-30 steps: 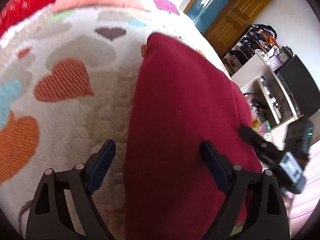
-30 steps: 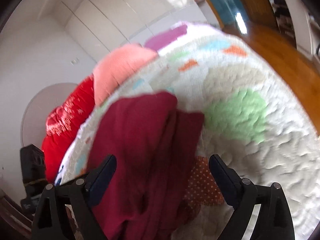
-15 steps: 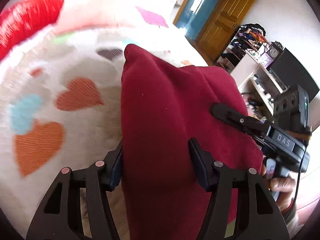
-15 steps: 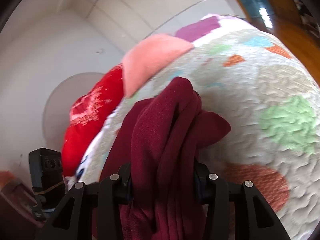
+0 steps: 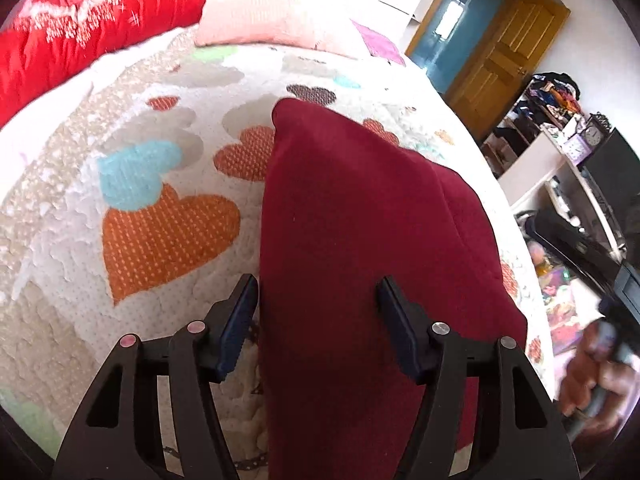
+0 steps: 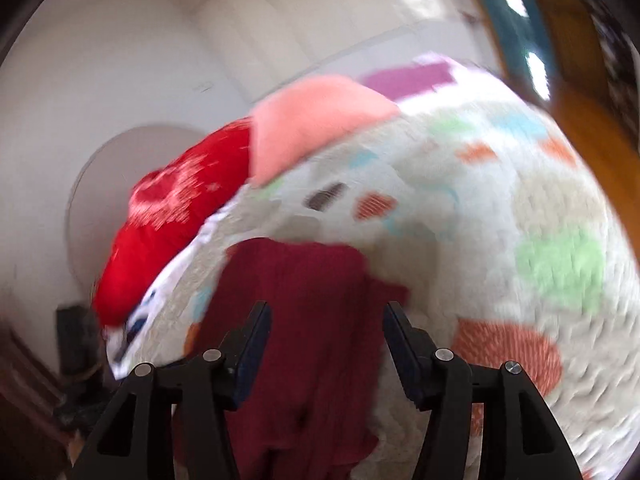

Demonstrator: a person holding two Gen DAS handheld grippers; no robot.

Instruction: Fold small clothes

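The left gripper point(image 5: 316, 322) had just been opening slightly; its jaws stood part-open, the dark red garment point(image 5: 360, 248) filling the gap between them, though whether the pads pressed it I could not tell. The right gripper point(image 6: 326, 346), blurred, had also just widened, the same cloth point(image 6: 304, 320) between its jaws, grip unclear. The garment looked plush, folded into a long, smooth-faced band with a layered edge at its 3 o'clock side. Its long axis ran from 6 toward 12 o'clock, narrowing to a far corner. It lay on the heart-patterned quilt point(image 5: 160, 236).
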